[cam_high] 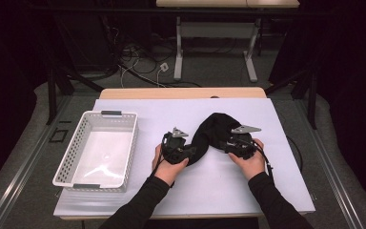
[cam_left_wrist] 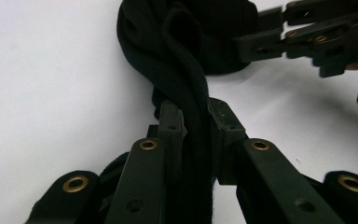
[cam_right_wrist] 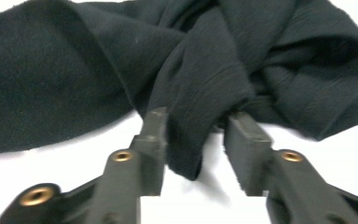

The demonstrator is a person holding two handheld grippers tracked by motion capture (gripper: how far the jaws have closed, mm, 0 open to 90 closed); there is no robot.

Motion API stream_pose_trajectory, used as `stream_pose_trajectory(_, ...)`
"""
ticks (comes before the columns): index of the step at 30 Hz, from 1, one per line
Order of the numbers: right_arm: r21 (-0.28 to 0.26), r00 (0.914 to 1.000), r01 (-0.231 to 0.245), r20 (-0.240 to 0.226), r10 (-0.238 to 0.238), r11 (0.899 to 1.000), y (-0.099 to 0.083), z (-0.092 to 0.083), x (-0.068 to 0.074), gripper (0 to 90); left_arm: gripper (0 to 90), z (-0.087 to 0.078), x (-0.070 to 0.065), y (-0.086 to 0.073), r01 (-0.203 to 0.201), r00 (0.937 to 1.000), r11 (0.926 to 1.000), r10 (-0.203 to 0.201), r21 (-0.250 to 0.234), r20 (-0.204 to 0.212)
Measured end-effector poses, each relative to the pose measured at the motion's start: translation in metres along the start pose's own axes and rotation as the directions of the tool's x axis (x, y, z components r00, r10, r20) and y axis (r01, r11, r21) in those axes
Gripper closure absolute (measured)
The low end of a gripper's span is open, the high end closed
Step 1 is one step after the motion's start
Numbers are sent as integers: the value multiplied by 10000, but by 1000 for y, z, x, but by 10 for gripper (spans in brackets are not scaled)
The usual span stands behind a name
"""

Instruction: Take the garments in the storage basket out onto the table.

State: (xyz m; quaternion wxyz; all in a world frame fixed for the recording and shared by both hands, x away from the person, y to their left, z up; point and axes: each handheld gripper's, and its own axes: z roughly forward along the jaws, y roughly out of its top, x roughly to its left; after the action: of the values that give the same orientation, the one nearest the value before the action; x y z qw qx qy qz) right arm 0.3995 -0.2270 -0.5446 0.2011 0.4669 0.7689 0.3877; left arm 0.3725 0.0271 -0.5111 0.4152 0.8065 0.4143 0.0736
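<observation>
A black cloth [cam_high: 209, 131] lies bunched on the white table top [cam_high: 271, 186], arching between the two grippers. My left gripper [cam_high: 190, 152] is shut on one end of it; in the left gripper view the jaws [cam_left_wrist: 196, 116] pinch a twisted strand of the cloth [cam_left_wrist: 182, 60]. At the cloth's other end, my right gripper [cam_high: 224, 142] has its jaws [cam_right_wrist: 196, 126] set around a thick fold of the cloth [cam_right_wrist: 200, 93], touching it on both sides. The right gripper [cam_left_wrist: 254, 44] also appears far off in the left gripper view.
A white perforated basket [cam_high: 71, 157] stands empty on the left part of the table. Behind the table, cables lie on the floor [cam_high: 138, 62] near the legs of another desk [cam_high: 178, 52]. Dark curtains close both sides.
</observation>
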Motion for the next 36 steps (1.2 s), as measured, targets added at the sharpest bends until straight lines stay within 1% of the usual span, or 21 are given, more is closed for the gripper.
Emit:
stream_pose_trajectory(1,40,9999,-123,-55,123,9999,-1,1,2,757,771,0,-2,1,-45,10000,10000,45,-12,37)
stream_pose_trajectory(2,40,9999,-123,-55,123,9999,-1,1,2,757,770,0,-2,1,-45,10000,10000,45,-12,37)
stream_pose_trajectory(4,34,9996,-237,-119,237,9997,1,-6,1,865,770,0,-5,3,-33,10000,10000,33,-9,93)
stream_pose_trajectory(5,34,9996,-237,-119,237,9997,1,-6,1,865,770,0,-7,3,-61,9999,10000,61,-13,108)
stream_pose_trajectory(6,-102,9993,-336,-193,334,9994,2,-14,-2,870,769,-1,-8,3,-185,9998,9998,185,-4,87)
stream_pose_trajectory(7,-151,9988,-433,-251,429,9989,3,-19,-4,870,769,-1,-10,3,-203,9997,9998,204,-16,98)
stream_pose_trajectory(8,-151,9988,-433,-251,429,9989,3,-19,-4,870,769,-1,-10,2,-249,9996,9997,249,19,111)
stream_pose_trajectory(10,-360,9978,-605,-287,595,9975,2,-30,-10,871,768,-1,-11,1,-239,9997,9997,239,38,65)
stream_pose_trajectory(12,-418,9959,-869,-287,857,9953,0,-42,-20,872,766,-1,-10,0,-134,9999,9999,134,58,75)
stream_pose_trajectory(15,-613,9908,-1342,-247,1329,9891,-4,-61,-37,872,761,-1,-9,0,-125,9999,9999,124,99,102)
stream_pose_trajectory(17,-686,9863,-1647,-154,1640,9840,-6,-73,-48,873,758,-1,-11,-1,-71,9999,9999,69,122,143)
stream_pose_trajectory(19,-812,9842,-1758,79,1770,9811,-9,-82,-59,873,757,0,-13,-1,-133,9997,9998,130,164,205)
stream_pose_trajectory(22,-807,9777,-2025,396,2062,9759,-16,-94,-74,874,755,1,-15,-3,-135,9994,9997,128,205,336)
stream_pose_trajectory(25,-790,9712,-2298,465,2339,9700,-23,-105,-87,874,743,2,-20,-6,-84,9975,9997,67,244,710)
stream_pose_trajectory(26,-777,9693,-2390,399,2426,9679,-25,-109,-90,874,738,2,-22,-6,-139,9963,9996,116,261,846)
stream_pose_trajectory(28,-715,9675,-2436,524,2475,9672,-29,-113,-94,874,714,3,-28,-7,-193,9936,9994,161,274,1121)
stream_pose_trajectory(29,-660,9674,-2413,633,2454,9682,-31,-114,-94,874,699,2,-31,-6,-312,9919,9991,273,294,1241)
stream_pose_trajectory(31,-581,9675,-2242,1069,2293,9728,-35,-118,-96,874,653,0,-34,-3,-347,9914,9993,332,97,1270)
stream_pose_trajectory(32,-587,9654,-2209,1284,2268,9735,-37,-119,-98,874,616,-2,-34,-1,-389,9907,9992,387,-8,1305)
stream_pose_trajectory(34,-586,9625,-2301,1339,2361,9714,-40,-122,-102,874,583,-6,-34,4,-336,9898,9992,361,-203,1378)
stream_pose_trajectory(36,-654,9574,-2396,1499,2469,9687,-42,-123,-106,874,549,-6,-32,9,-443,9908,9986,477,-303,1264)
